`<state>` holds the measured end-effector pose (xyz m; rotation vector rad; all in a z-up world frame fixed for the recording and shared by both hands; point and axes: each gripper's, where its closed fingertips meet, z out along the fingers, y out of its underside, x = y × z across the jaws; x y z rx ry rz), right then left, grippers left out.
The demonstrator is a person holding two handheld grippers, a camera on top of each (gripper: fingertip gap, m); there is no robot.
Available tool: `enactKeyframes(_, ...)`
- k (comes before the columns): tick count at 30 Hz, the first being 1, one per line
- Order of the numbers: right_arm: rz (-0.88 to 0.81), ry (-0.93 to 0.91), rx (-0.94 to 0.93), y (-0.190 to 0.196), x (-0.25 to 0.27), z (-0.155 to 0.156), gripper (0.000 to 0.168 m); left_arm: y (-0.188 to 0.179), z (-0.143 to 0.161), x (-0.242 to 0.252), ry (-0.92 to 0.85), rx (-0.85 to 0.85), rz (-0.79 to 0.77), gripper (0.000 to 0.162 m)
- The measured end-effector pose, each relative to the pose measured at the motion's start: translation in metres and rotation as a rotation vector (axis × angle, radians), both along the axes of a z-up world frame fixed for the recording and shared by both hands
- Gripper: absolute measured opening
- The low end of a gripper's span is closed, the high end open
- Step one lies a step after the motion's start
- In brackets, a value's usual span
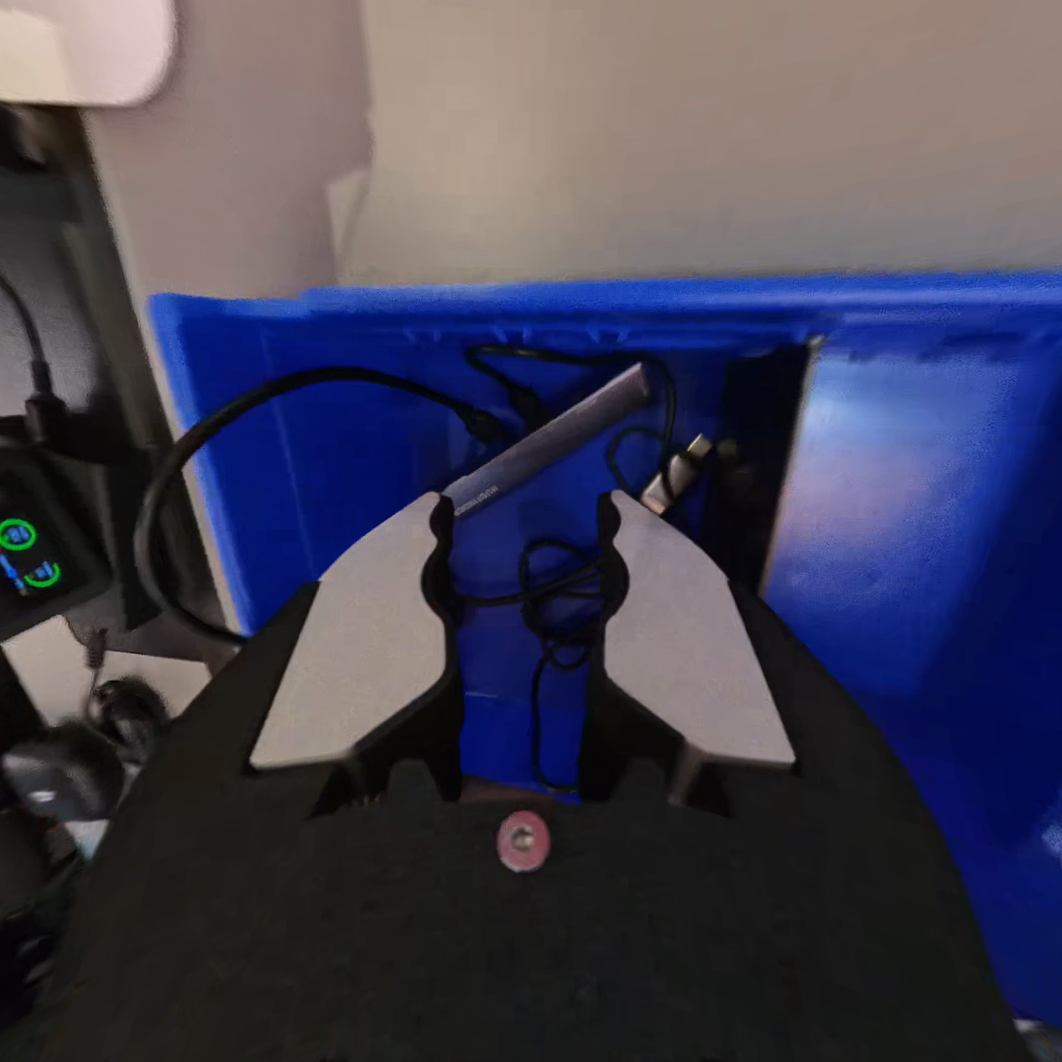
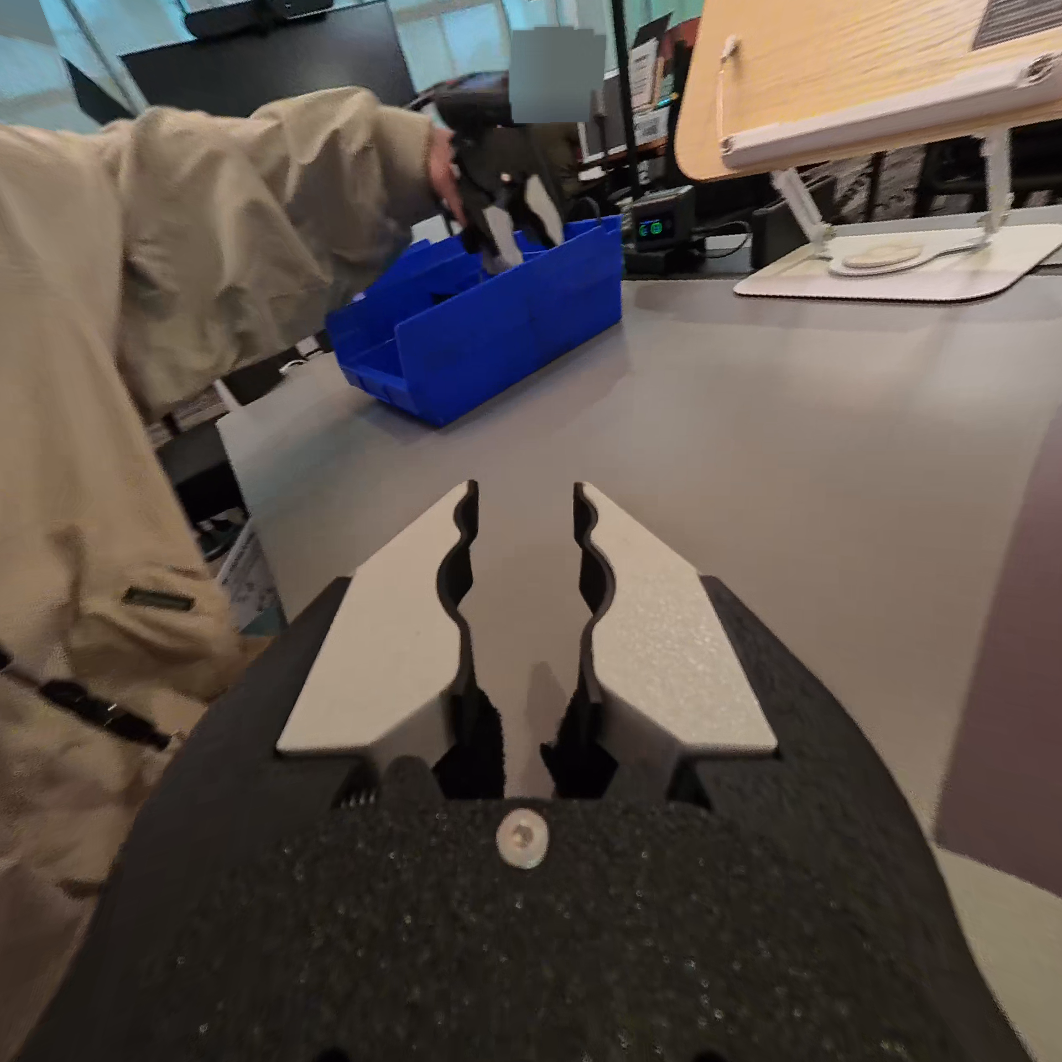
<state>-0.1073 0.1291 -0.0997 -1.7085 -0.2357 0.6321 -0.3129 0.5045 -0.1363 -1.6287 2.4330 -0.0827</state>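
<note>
Soft, even room light fills both views, bright enough without harsh shadows. The left wrist view is smeared by motion: the glossy blue plastic bin [image 1: 896,517] shows a pale sheen on its wall. The right wrist view is sharper in the middle, while the smooth grey table [image 2: 776,437] bends and blurs toward the edges.
</note>
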Motion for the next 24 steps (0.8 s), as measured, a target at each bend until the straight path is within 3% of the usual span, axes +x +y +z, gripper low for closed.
enactKeyframes(1, 0.024, 0.004, -0.001, -0.002, -0.002, 0.0, 0.032, 0.006, -0.006, -0.002, 0.056, 0.04, -0.045, 0.049)
enactKeyframes(6, 0.084, 0.014, 0.002, -0.01, -0.006, -0.002, 0.033, 0.013, -0.03, 0.003, 0.171, 0.061, -0.175, 0.057)
enactKeyframes(13, 0.157, 0.096, -0.011, -0.013, -0.013, 0.0, 0.033, 0.014, -0.056, 0.002, 0.23, -0.005, -0.233, 0.044)
enactKeyframes(19, 0.197, 0.155, -0.039, -0.012, -0.018, -0.001, 0.033, 0.015, -0.051, -0.001, 0.198, -0.005, -0.233, 0.03)
enactKeyframes(24, 0.205, 0.157, -0.021, -0.014, -0.02, 0.005, 0.033, 0.023, -0.019, -0.011, 0.107, 0.113, -0.183, 0.012)
